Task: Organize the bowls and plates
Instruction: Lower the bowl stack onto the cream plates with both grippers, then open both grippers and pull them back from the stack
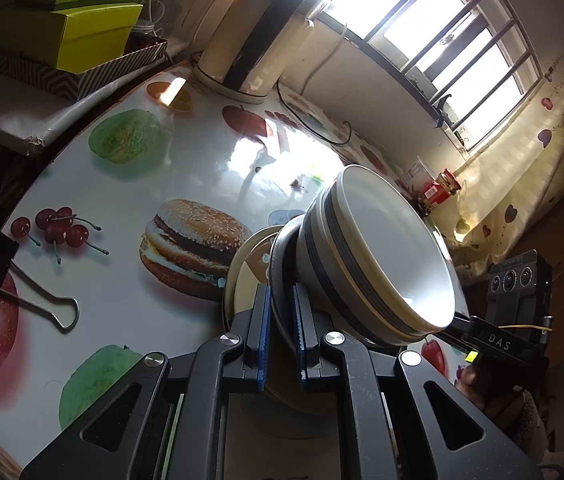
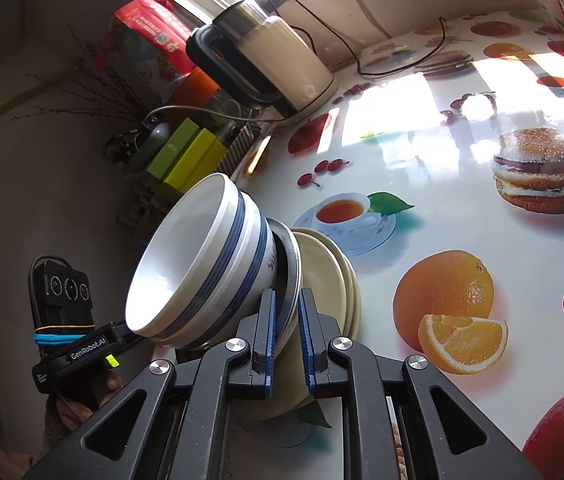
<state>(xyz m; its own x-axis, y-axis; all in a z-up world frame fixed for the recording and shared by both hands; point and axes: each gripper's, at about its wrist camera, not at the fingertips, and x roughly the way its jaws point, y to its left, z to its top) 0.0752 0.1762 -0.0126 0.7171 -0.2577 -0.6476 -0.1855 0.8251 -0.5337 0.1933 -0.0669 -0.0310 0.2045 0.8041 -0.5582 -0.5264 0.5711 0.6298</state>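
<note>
Both the left gripper [image 1: 280, 308] and right gripper [image 2: 286, 312] pinch the plate [image 1: 282, 280] rim tight at the frame's middle, so keep level or the bowls [image 1: 378, 256] slide off.

The table cover [image 2: 462, 168] looks like glossy, smooth plastic film with printed fruit, and it mirrors the window light. The bowls [image 2: 185, 264] seem glazed ceramic, shiny white inside, with blue bands outside. The plates [image 2: 334, 276] look glazed and cream. The kettle [image 2: 282, 64] has a smooth cream body. The gripper fingers [image 1: 263, 332] are matt black plastic with ribbed blue pads.
</note>
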